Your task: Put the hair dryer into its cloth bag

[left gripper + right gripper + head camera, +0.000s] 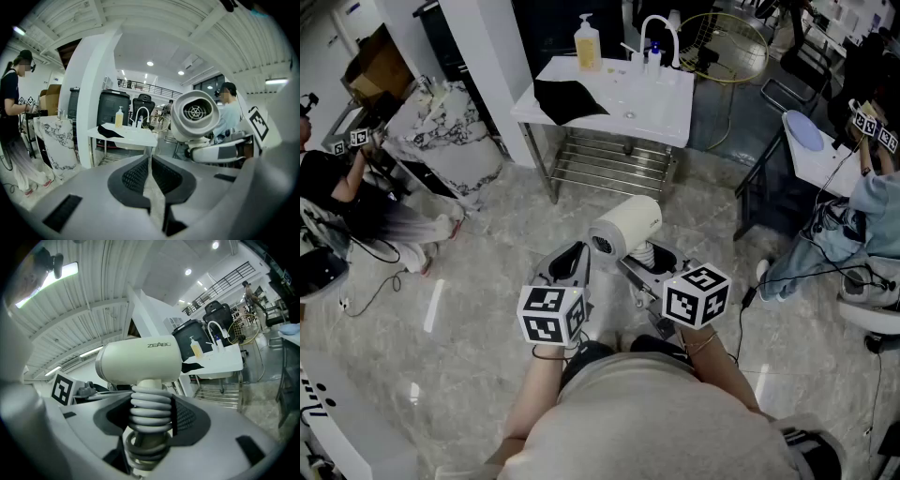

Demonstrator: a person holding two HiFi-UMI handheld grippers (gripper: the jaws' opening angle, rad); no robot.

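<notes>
While the person stood well back from the white table (614, 120), the head view showed the hair dryer (626, 228) carried in front of the body by the right gripper (651, 259), with the barrel riding above the jaws. The left gripper (572, 259) hung just beside it with nothing in it, probably kept free for the bag. A black cloth (568, 99), which I took to be that bag, lay flat on the near left part of the table, apart from the soap bottle (587, 44) and the tap (659, 36), so the dryer was nowhere near it yet.

Seen from the left gripper view, the jaws were pressed together with only a thin seam between the ribbed pads (137, 174) and nothing caught there. The dryer's round grille (194, 112) faced this camera from the right, and the dark cloth showed on the table beyond.

From the right gripper view, the jaws stood wide and were clamped on the handle, which was wound with its grey cord (150, 409). The coil made a thick, ridged bundle, which likely explained the broad grip and kept the cord from dangling. Holding the handle left the barrel free, a sensible hold for feeding the barrel into a bag's mouth.
</notes>
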